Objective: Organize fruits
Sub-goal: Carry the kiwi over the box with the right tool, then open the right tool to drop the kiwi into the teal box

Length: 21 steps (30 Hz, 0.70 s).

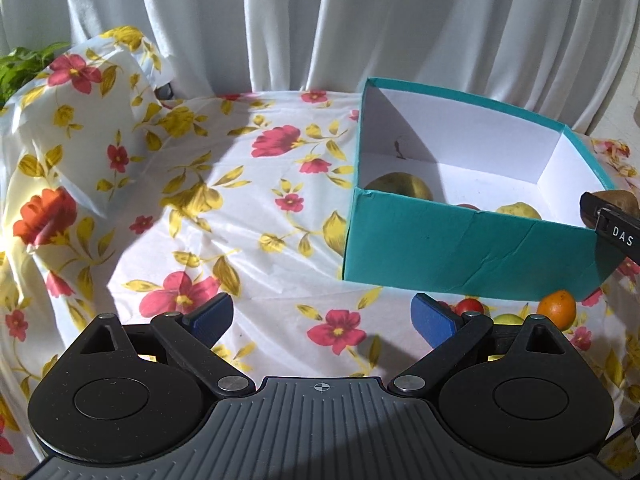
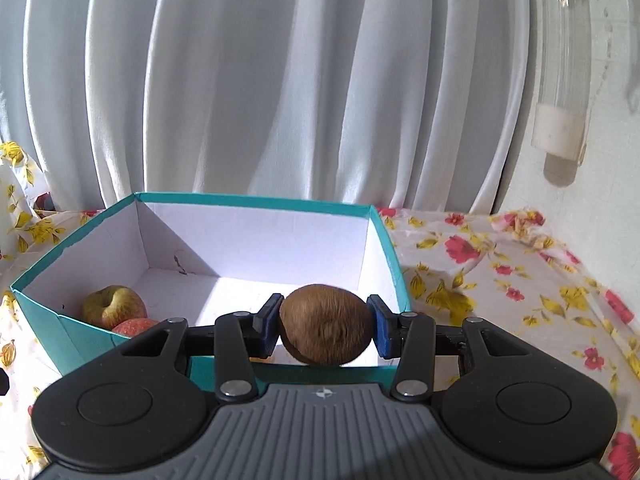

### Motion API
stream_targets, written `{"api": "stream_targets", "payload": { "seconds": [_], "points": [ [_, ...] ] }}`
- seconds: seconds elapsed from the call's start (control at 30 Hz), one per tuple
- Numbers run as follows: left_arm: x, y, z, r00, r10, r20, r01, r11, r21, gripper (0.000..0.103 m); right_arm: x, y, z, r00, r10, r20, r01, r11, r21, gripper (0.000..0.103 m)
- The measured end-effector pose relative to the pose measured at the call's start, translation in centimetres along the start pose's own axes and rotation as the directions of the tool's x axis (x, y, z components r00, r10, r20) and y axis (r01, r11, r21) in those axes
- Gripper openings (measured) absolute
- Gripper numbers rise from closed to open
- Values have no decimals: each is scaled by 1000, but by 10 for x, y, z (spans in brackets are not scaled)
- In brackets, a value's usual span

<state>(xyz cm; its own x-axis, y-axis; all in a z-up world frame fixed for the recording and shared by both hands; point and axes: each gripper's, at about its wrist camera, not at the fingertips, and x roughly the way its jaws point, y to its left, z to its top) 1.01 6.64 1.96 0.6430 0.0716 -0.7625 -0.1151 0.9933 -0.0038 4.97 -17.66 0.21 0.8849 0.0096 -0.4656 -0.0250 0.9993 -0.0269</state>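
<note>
three or so fruits already lie in the teal box [image 2: 224,216] — the right gripper [image 2: 326,326] clamps a kiwi [image 2: 326,324] over it, the left gripper [image 1: 322,316] gapes empty, and an orange fruit [image 1: 557,308] at lower right waits on the bench [image 1: 260,200].

box's near wall is hiding the lower parts of the fruits [image 1: 404,186] inside | my own fingers [image 1: 436,318] are covering the small fruits [image 1: 558,308] on the bench | picture edge is cutting my right gripper [image 1: 612,224]

Apples [image 2: 114,307] in box [image 2: 256,202]
</note>
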Motion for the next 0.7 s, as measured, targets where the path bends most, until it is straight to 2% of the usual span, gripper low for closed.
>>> {"api": "stream_targets", "payload": {
  "seconds": [0.1,0.6,0.63,0.7],
  "points": [
    [0,-1,-1,1000,2,-5,-2,1000,4,99,4,-3,-2,1000,14,-15,-13,999,31,44],
    [2,-18,-11,1000,-23,-21,24,998,58,99,7,-7,2,999,37,-33,-37,999,26,45],
    [1,-19,-12,999,-25,-22,26,998,62,99,5,-7,3,999,35,-20,-34,999,21,46],
    [0,-21,-15,999,-28,-20,29,997,72,99,-5,-5,6,999,28,21,-28,1000,-5,58]
  ]
}}
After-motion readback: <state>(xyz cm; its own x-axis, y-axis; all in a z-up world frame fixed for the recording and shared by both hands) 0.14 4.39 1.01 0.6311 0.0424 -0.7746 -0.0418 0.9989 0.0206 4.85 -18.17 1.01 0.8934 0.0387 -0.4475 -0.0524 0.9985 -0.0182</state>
